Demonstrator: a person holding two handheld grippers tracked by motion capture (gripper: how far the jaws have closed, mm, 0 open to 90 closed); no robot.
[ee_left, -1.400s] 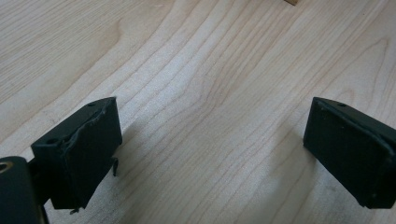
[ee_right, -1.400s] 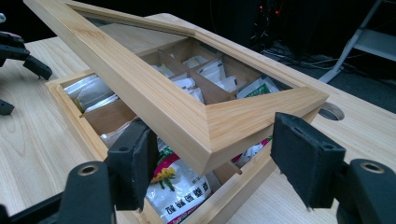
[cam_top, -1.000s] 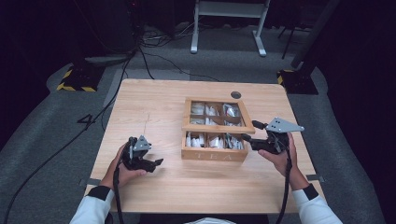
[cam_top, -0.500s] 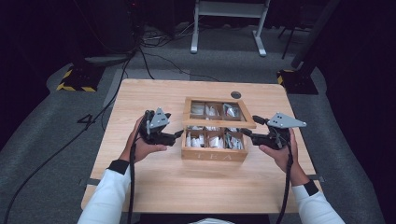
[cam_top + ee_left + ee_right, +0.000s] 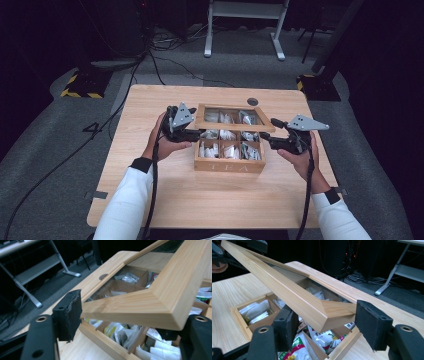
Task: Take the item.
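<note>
Gripping the lid (image 5: 235, 120) of the tea box (image 5: 230, 164), your left claw (image 5: 196, 134) has just closed on its corner; your right claw (image 5: 266, 141) clamps the opposite corner.

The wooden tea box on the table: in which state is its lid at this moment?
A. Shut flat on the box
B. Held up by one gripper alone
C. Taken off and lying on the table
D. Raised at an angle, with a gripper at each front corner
D. The lid is tilted up above the tea box, with the left gripper and right gripper at its corners.
</note>
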